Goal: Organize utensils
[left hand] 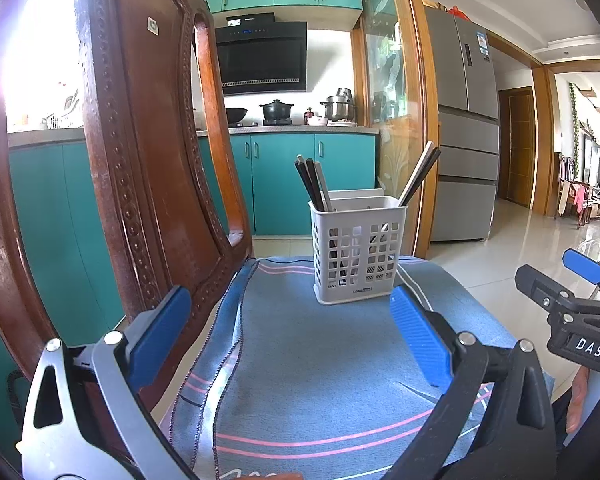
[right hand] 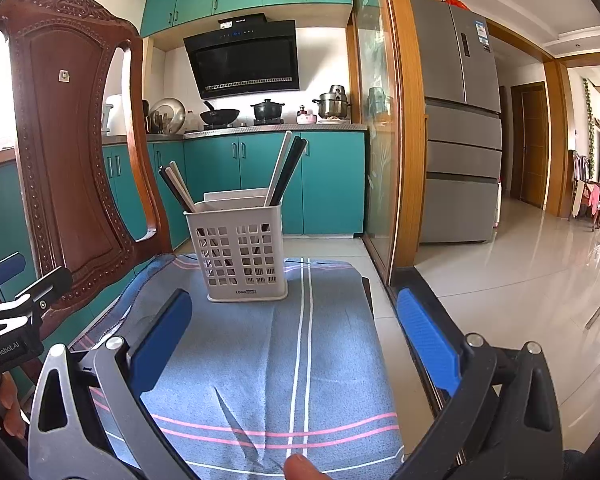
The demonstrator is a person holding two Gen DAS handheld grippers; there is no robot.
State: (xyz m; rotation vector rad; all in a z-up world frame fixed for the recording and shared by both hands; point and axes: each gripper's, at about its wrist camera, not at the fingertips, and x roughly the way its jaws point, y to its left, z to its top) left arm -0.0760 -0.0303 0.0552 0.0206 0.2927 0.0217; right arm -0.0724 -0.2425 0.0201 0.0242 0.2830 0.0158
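Utensil holder [left hand: 358, 248]: white slotted basket, upright on a blue striped cloth [left hand: 300, 360], centre of both frames.
Chopsticks: one bundle [left hand: 314, 184] leans toward upper left of frame, another [left hand: 418, 178] toward upper right; long axes near vertical.
Left tool [left hand: 290, 332]: spread wide, empty, holder straight ahead beyond the tips.
Right tool [right hand: 294, 332]: spread wide, empty, holder ahead, slightly left of centre.
Nearer tool: cannot tell; both look similarly placed.
Loose utensils: none visible on the cloth.
Chair back [right hand: 72, 140]: fills left of frame.

Home kitchen, teal cabinets [right hand: 332, 184], range hood [right hand: 244, 60] (black), fridge [right hand: 460, 120]
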